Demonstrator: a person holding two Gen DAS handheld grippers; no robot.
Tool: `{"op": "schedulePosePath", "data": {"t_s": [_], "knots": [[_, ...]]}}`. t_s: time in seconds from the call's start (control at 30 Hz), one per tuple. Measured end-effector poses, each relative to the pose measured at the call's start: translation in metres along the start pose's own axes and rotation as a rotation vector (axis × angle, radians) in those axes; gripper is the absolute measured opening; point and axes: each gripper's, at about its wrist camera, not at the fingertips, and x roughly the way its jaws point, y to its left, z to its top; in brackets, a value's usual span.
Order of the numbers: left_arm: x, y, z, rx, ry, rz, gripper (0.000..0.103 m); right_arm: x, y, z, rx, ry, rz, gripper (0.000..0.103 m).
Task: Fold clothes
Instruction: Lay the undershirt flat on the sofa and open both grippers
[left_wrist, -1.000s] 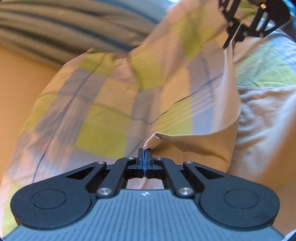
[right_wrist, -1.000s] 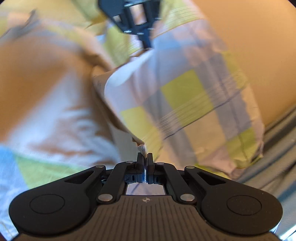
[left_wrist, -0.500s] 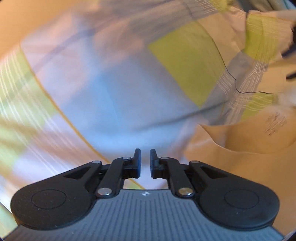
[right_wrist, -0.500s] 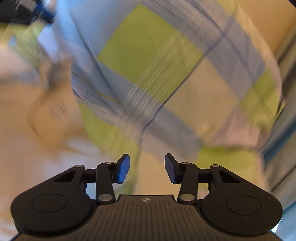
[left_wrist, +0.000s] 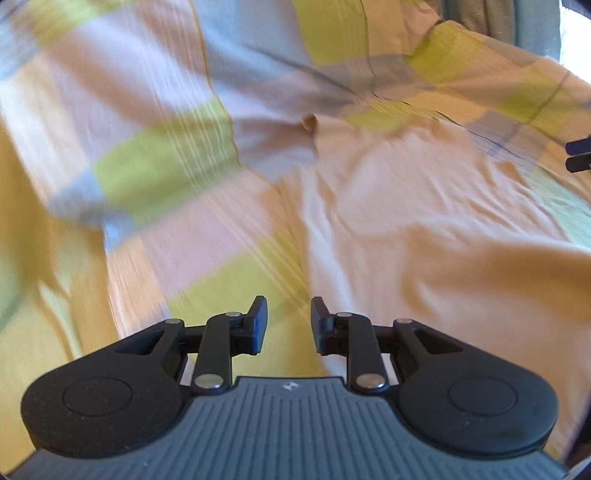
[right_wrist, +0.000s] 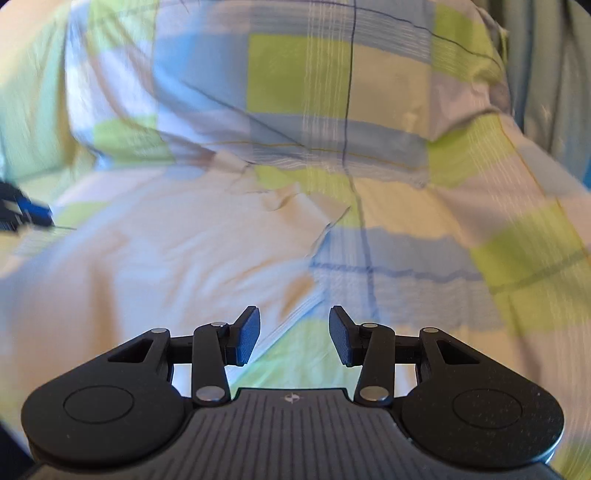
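Left gripper (left_wrist: 285, 319): jaws apart, nothing between them, hovering low over the checked cloth (left_wrist: 159, 173). On the left of that view, one checked flap lying across the spread, its edge running down toward the middle; blurred, so hard to read finely. To the right of it, the plain pale inner face (left_wrist: 424, 221) of the same cloth, wrinkled and exposed. Far right edge, a dark tip of the other gripper just showing.

Right wrist view, left to right: a blue-and-black tip of the left gripper at the far left edge, then the same pale face (right_wrist: 166, 251), then a second checked flap (right_wrist: 332, 110) laid over from the right with a loose corner ending near the middle. Right gripper (right_wrist: 294, 338): also spread wide and empty, above the flap's lower edge. Grey ribbed fabric (right_wrist: 535, 66) beyond, top right, apart from the work.

Judged from this: cloth lying spread on a flat surface, both sides brought inward, so a first fold on each side probably done and let go. Left over: the pale middle strip not covered, creases unsmoothed, no crosswise fold in evidence. Likely well short of half finished, though the whole outline cannot be seen. Whether other garments wait cannot be told.
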Motion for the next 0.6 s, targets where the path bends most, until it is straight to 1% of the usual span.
{"op": "schedulePosePath", "data": {"t_s": [0.03, 0.13, 0.17, 0.23, 0.27, 0.37, 0.43, 0.47, 0.5, 0.53, 0.6], "knots": [[-0.008, -0.001, -0.011, -0.018, 0.013, -0.030, 0.022, -0.012, 0.005, -0.009, 0.025, -0.001, 0.023, 0.046], [-0.019, 0.000, -0.038, -0.089, 0.049, -0.106, 0.034, -0.040, 0.023, -0.043, 0.109, 0.017, 0.077, 0.047], [-0.019, -0.001, -0.046, -0.104, 0.074, -0.130, 0.036, -0.049, 0.027, -0.056, 0.139, 0.026, 0.093, 0.047], [-0.019, -0.004, -0.058, -0.107, 0.101, -0.129, 0.036, -0.059, 0.030, -0.082, 0.218, 0.037, 0.118, 0.048], [-0.019, -0.005, -0.063, -0.110, 0.109, -0.124, 0.036, -0.061, 0.029, -0.093, 0.262, 0.047, 0.127, 0.048], [-0.022, -0.004, -0.075, -0.150, 0.114, -0.145, 0.034, -0.057, 0.029, -0.124, 0.370, 0.086, 0.164, 0.048], [-0.025, -0.005, -0.080, -0.154, 0.113, -0.167, 0.028, -0.052, 0.030, -0.138, 0.420, 0.104, 0.206, 0.048], [-0.026, -0.007, -0.082, -0.150, 0.112, -0.171, 0.018, -0.048, 0.030, -0.142, 0.438, 0.108, 0.230, 0.048], [-0.028, -0.008, -0.083, -0.148, 0.110, -0.172, 0.004, -0.045, 0.030, -0.144, 0.454, 0.110, 0.249, 0.048], [-0.029, -0.007, -0.085, -0.154, 0.105, -0.178, 0.001, -0.041, 0.030, -0.145, 0.470, 0.111, 0.268, 0.048], [-0.033, -0.004, -0.088, -0.166, 0.095, -0.188, 0.000, -0.034, 0.031, -0.148, 0.499, 0.106, 0.300, 0.048]]}}
